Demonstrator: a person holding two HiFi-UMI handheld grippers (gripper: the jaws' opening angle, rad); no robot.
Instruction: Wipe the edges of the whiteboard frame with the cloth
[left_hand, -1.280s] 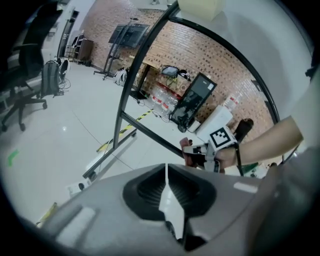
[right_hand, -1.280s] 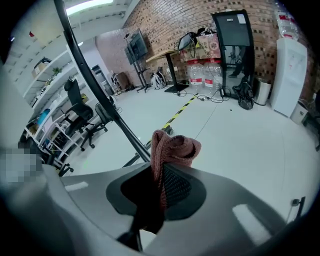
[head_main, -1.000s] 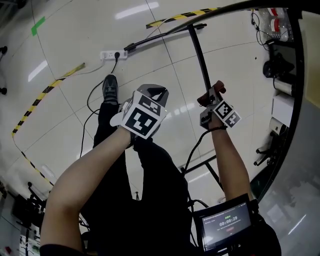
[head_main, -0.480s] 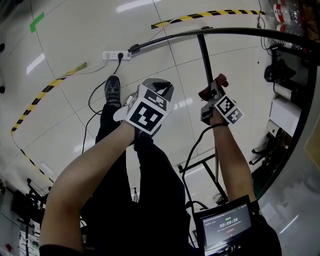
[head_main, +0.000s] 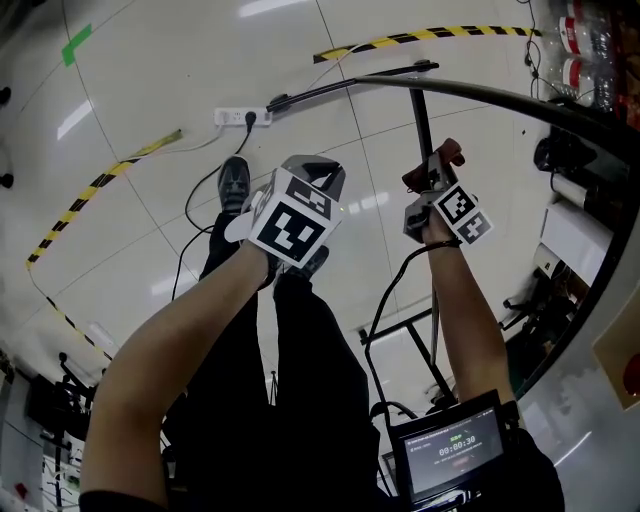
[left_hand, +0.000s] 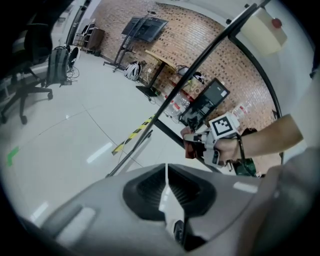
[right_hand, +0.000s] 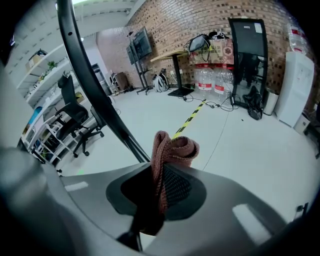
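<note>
The cloth is held folded in the closed right gripper, just beside the whiteboard frame. The left gripper is closed and empty. The fold is best pressed squarely onto the edge and drawn along steadily.

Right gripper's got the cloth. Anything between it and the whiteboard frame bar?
Nothing visible. The right gripper is shut on the cloth, and the black frame bar runs right beside the cloth in the right gripper view, with nothing between them. Whether they touch I cannot tell.
</note>
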